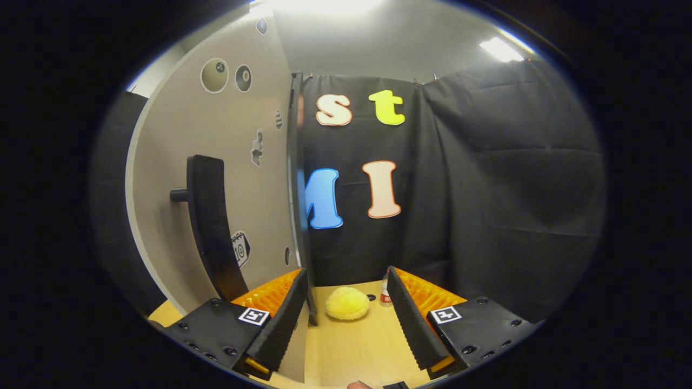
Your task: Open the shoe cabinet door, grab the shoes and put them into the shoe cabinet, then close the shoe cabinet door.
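The beige shoe cabinet door point(238, 162) rises at the left, seen at a slant, with a curved black handle point(208, 227) on its face. Its dark free edge point(296, 178) runs down just inside my left finger point(281, 324). My gripper point(346, 273) is open, and only the door's edge and bare table lie between the fingers. A fluffy yellow shoe point(347, 303) lies on the wooden table point(357, 351), just ahead of the fingers and between them. The inside of the cabinet is hidden behind the door.
A small bottle point(385, 294) with a red label stands on the table by my right fingertip, next to a dark hole in the tabletop point(371, 297). Black cloth walls close the booth behind and to the right. Stickers dot the door's face.
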